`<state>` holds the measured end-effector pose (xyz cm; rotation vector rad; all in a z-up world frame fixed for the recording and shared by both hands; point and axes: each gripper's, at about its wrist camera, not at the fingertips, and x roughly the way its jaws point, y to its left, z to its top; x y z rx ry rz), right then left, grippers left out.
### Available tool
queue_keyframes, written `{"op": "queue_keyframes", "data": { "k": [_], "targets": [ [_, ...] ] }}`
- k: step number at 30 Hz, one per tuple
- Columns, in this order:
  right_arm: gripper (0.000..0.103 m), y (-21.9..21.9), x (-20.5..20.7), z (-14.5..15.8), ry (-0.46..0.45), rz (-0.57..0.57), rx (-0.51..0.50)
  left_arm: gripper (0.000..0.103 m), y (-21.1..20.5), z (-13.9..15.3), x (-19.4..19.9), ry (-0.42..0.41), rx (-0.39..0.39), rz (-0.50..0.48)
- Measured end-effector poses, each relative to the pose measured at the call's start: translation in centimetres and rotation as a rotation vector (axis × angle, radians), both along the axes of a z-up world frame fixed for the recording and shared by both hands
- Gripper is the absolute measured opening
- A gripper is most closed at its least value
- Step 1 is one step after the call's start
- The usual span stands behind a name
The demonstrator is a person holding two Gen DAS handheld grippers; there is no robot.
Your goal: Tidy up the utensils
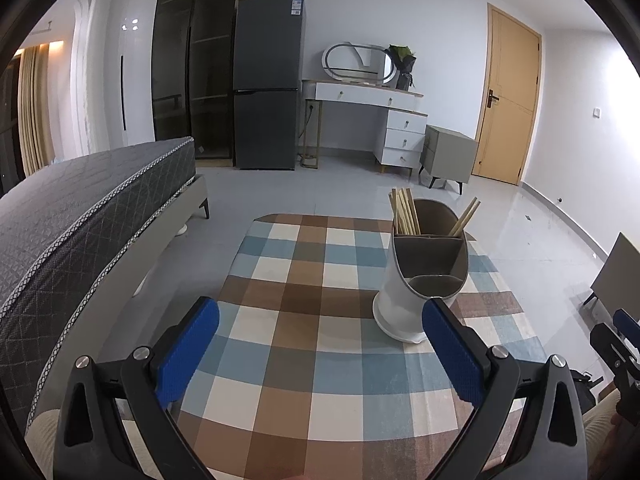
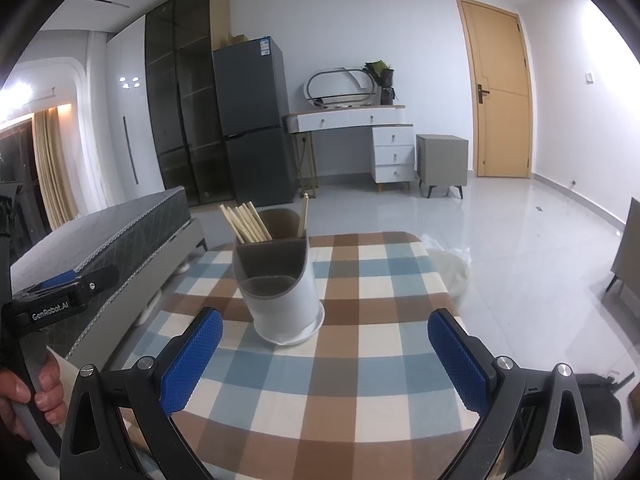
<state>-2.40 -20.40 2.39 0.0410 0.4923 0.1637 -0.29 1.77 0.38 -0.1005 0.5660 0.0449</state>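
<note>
While both of our tools hang above the near end of the worktop (image 1: 280, 364), which is covered in a checked cloth of blue, brown and cream, the utensil holder (image 1: 420, 280) is the only thing standing on it. We use that holder as our landmark. It is a white, rounded caddy with grey inner walls that split it into stepped compartments. The chopsticks (image 1: 406, 212) lean together in its tallest rear compartment, with one or two more (image 2: 303, 216) tilted apart from the bunch at the other side of that compartment. The front compartments look empty.

Our left tool (image 1: 320, 344) is spread wide and grips nothing; its right blue pad sits just in front of the holder's base. Our right tool (image 2: 325, 350) is also spread wide and empty, with the holder standing beyond its left pad. No loose utensils show on the cloth, so we judge the sorting nearly or fully done.

We see one main risk: the holder is tall and appears to lean slightly. A nudge from the pad nearest its base could tip it and spill the chopsticks. Dragging a tool across the cloth could also pull the holder along.
</note>
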Motion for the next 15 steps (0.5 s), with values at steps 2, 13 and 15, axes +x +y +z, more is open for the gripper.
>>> {"op": "queue_keyframes", "data": {
  "k": [2, 13, 15],
  "targets": [
    [0.103, 0.02, -0.03, -0.05, 0.0, 0.001, -0.003, 0.099, 0.02, -0.01, 0.0, 0.002, -0.006, -0.008],
    [0.103, 0.39, -0.14, -0.24, 0.007, 0.005, -0.016, 0.099, -0.22, 0.08, -0.3, -0.016, 0.005, -0.026],
    [0.103, 0.43, -0.13, -0.28, 0.009, 0.005, -0.018, 0.099, -0.22, 0.12, -0.31, -0.018, 0.006, -0.025]
  ]
}}
